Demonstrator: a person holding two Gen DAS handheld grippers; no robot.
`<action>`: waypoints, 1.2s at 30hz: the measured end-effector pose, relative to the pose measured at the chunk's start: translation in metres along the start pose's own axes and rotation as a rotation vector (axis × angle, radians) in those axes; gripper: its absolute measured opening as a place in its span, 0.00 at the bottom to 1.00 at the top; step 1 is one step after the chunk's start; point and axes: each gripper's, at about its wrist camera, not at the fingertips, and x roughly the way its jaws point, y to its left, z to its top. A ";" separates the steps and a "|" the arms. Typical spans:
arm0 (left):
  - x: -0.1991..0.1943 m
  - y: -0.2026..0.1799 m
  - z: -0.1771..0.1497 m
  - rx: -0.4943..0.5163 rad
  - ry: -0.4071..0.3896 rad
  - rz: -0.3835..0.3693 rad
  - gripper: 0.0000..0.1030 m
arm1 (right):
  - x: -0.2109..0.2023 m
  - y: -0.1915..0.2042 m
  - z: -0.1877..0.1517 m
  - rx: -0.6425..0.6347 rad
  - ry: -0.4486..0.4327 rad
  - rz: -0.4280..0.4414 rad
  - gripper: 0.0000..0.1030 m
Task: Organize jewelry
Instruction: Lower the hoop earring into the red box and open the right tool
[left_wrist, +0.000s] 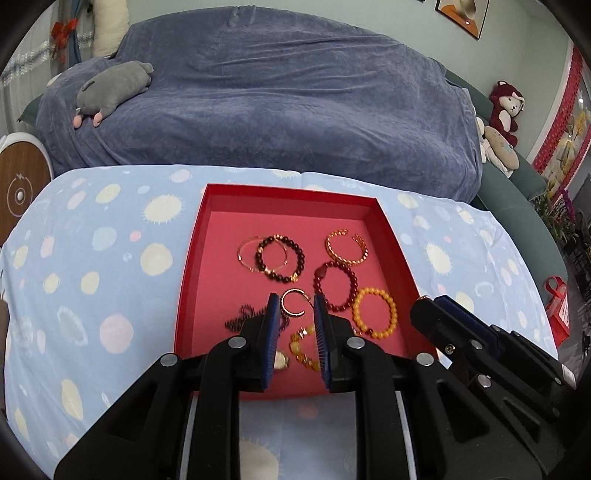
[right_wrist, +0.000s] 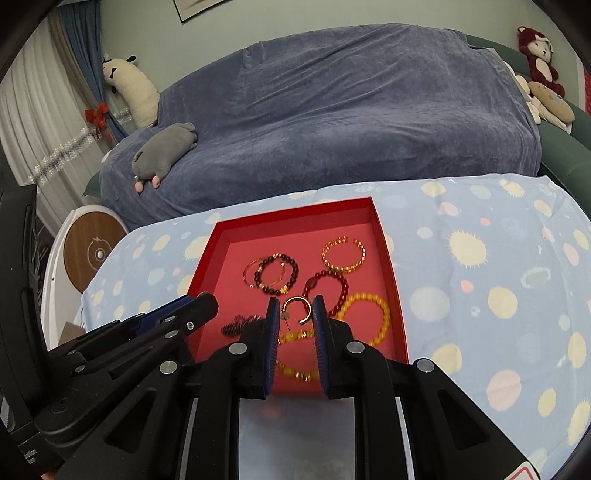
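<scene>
both our tongs over the jewelry tray

our left gripper (left_wrist: 295, 306) and right gripper (right_wrist: 294, 308) hover narrowly parted and hold nothing; the bracelets (left_wrist: 336, 286) and a small gold ring (right_wrist: 297, 310) lie inside the red tray (left_wrist: 221, 192) on the spotted cloth (left_wrist: 92, 258).

Red tray (left_wrist: 391, 236), blue planet-dotted cloth (left_wrist: 110, 258)

left gripper (left_wrist: 295, 306) hovering open over red tray (left_wrist: 218, 236); gold ring (left_wrist: 293, 302) lying between its fingertips, yellow bead bracelet (left_wrist: 375, 314) sitting right of ring.
</scene>
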 end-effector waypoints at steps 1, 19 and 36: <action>0.005 0.001 0.003 0.000 0.003 0.001 0.18 | 0.004 -0.001 0.003 0.000 0.001 -0.002 0.17; 0.072 0.020 0.016 -0.016 0.081 0.045 0.18 | 0.069 -0.007 0.019 -0.001 0.068 -0.032 0.17; 0.078 0.026 0.011 -0.029 0.105 0.069 0.26 | 0.079 -0.006 0.015 0.013 0.103 -0.040 0.17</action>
